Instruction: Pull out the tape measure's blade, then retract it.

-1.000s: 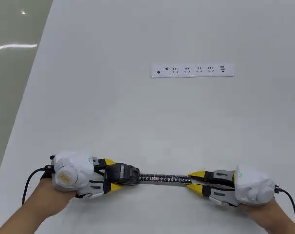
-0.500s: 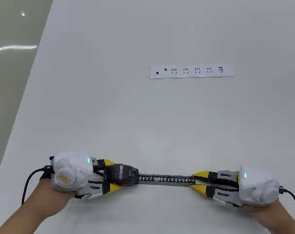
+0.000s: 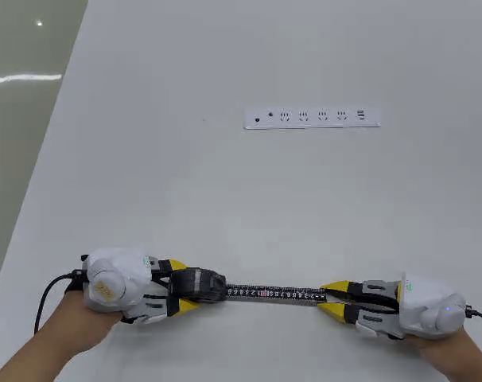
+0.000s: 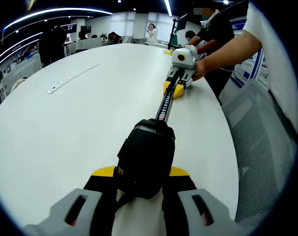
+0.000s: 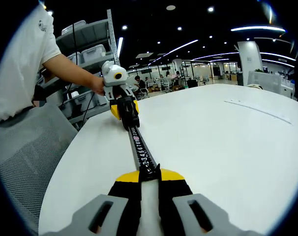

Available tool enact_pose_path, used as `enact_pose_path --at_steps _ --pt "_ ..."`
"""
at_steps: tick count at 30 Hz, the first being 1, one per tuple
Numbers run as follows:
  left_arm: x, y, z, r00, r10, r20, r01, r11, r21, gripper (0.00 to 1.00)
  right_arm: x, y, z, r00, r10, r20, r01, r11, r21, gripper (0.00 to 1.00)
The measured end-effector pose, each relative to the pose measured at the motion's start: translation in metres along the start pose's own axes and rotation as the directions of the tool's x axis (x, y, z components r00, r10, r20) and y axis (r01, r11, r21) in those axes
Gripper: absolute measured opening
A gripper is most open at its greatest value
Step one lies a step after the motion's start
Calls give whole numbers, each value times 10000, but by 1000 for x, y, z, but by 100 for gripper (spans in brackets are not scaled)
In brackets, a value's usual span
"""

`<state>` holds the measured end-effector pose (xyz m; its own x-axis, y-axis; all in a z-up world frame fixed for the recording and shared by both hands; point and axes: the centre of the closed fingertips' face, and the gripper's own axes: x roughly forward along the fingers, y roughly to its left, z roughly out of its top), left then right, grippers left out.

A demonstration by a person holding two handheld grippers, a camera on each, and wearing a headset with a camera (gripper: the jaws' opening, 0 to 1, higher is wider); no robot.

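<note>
Tape measure [image 3: 198, 285]: black case, lying near the front edge of the white table [image 3: 225, 191], clamped in my left gripper [image 3: 183, 285]. The yellow-tipped jaws press on it from both sides.
Blade [image 3: 273, 293]: partly out, running straight and low over the tabletop from the case mouth to my right gripper [image 3: 330, 296], numbers facing up.
Right jaws: pressed together on the blade's outer end. I cannot tell whether they sit on the hook itself.
Step in hand: by my reading, the pull-out, with the retract yet to come.
How to do it well: I hold the case flat and unmoving on the left. I draw the right straight away along the blade's own line, level with the table, so the blade neither twists nor buckles. The pinch must be firm, since a slip would likely let the spring snap the blade back. For the return I would walk the right gripper toward the case rather than let go.
Around: a white power strip [image 3: 311, 117] lies well apart, farther up the table. A dark cable [image 3: 52, 284] trails from the left gripper. A mesh chair [image 5: 26, 147] stands at the table's side.
In the way: nothing lies along the blade's line. The table's edge runs close beside both hands, so I judge that sideways room is what limits the draw.
</note>
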<state>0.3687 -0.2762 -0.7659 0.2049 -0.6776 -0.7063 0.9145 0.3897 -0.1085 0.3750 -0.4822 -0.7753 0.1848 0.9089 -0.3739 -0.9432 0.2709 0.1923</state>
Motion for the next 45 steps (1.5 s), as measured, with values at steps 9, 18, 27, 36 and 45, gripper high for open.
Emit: enact_pose_path --at_steps 9,18,27,36,45 --pt "0 0 0 10000 31 -39 -31 10000 7 32 -7 -1 -2 10000 2 12 -2 10000 22 10" --pt "0 0 0 9999 68 -78 -68 10000 37 32 -12 -3 -5 10000 -76 26 76 9999 151 10" --pt "0 0 1 9999 65 -117 -65 10000 41 32 -20 -6 -6 9998 -209 61 207 9995 230 10" --pt "0 0 1 9999 60 -130 -60 10000 32 32 -27 -8 -8 9996 -260 88 256 9990 376 10" --pt "0 -1 1 9999 61 -153 -60 10000 67 32 -34 -9 -11 9994 -330 101 325 9983 480 10"
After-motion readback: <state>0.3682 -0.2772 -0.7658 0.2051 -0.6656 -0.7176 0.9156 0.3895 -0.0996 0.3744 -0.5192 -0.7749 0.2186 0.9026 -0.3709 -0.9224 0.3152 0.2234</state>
